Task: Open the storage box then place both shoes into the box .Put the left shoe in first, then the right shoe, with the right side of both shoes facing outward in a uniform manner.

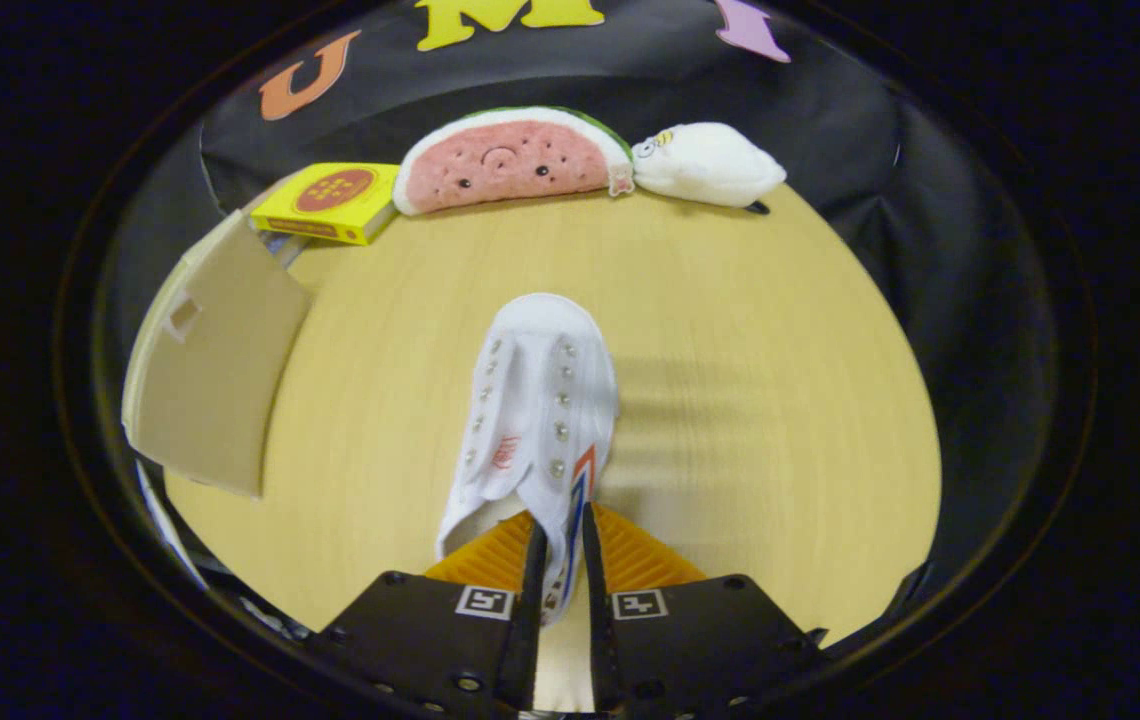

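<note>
- Gripper (pixel 560 560), lower centre of the frame: its two fingers stand narrow, pinching the side wall of the white shoe (pixel 540 410).
- White shoe: extends from the fingers toward the frame's centre, toe pointing away, above the wooden table (pixel 760 330).
- Storage box (pixel 205 375), left of frame: beige lid flap raised.
- Upper frame, along the table's far edge: yellow box (pixel 330 200), watermelon plush (pixel 510 160), white plush (pixel 705 162).

The shoe (pixel 538 420) lies mid-table (pixel 760 400), its heel side wall pinched between the fingers of the gripper (pixel 560 560), toe pointing far. The storage box (pixel 210 370) stands left. Along the far edge: carton (pixel 328 203), watermelon plush (pixel 510 160), another plush (pixel 705 165).
</note>
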